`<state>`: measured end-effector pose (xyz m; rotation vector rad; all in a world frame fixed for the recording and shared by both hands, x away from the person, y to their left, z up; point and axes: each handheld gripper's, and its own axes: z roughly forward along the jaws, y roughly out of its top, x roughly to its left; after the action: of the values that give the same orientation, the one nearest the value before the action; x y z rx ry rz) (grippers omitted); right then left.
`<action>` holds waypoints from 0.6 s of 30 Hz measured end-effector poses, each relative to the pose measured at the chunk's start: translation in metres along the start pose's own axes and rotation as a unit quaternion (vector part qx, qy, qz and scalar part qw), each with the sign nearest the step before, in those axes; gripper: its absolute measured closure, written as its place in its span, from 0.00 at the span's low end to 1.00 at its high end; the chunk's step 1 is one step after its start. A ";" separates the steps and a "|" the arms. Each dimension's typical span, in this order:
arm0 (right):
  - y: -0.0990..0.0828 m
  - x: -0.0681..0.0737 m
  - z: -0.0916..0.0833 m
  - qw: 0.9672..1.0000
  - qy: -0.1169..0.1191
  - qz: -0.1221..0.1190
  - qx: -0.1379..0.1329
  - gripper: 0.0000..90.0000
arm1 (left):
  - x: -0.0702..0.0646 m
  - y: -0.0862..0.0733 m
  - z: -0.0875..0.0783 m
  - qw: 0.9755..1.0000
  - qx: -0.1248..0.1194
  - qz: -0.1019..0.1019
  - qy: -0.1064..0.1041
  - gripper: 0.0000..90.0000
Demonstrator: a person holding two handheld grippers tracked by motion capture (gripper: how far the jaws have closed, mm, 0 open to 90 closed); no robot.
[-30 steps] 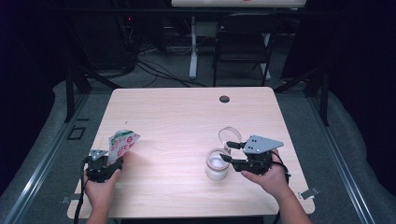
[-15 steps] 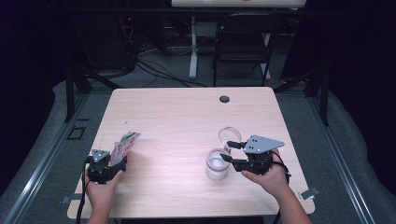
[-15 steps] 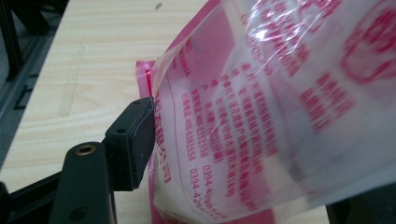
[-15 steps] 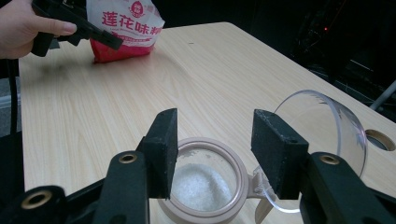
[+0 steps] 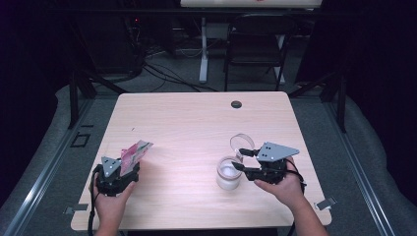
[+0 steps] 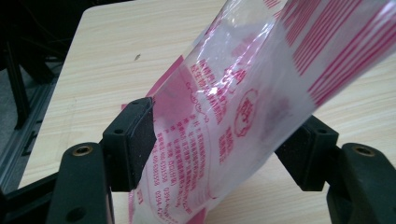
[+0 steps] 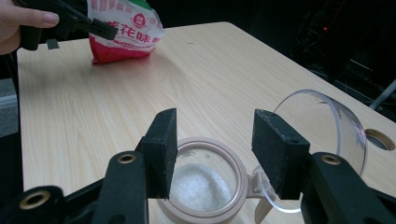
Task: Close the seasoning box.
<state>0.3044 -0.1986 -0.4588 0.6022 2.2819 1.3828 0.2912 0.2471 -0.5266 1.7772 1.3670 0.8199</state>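
Pale wood-grain table under dim light, dark room with a chair and cables behind; we note the left gripper near the table's left front corner, its jaws having just been opening, now standing wide with the pink printed bag between them; one pad sits at the film's edge, the other is veiled behind it, and we judge the pads not pressing. Risk: thin, glossy, crinkled plastic with loose contents may slide off the pads and flop over, since nothing clamps it. The right gripper hovers with jaws apart just above the jar, touching nothing; the jar is round, clear-walled, tan-rimmed, with white grains inside, and its domed transparent lid hangs open on a hinge. Risk: a careless nudge there could tip the light jar, spill the grains or swing the lid shut.
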 end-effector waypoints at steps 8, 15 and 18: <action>0.002 -0.001 -0.003 1.000 -0.005 0.003 -0.001 0.56 | -0.011 0.002 -0.003 1.000 -0.001 0.007 -0.021 0.37; 0.009 0.000 -0.014 1.000 -0.012 0.004 -0.004 0.60 | -0.028 0.004 -0.006 0.999 -0.003 0.026 -0.041 0.37; 0.011 -0.003 -0.020 1.000 -0.021 0.006 -0.006 0.65 | -0.036 0.005 -0.007 0.998 -0.002 0.035 -0.050 0.38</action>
<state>0.2976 -0.2104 -0.4401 0.6354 2.2386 1.3755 0.2798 0.2122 -0.5211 1.8461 1.2445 0.7596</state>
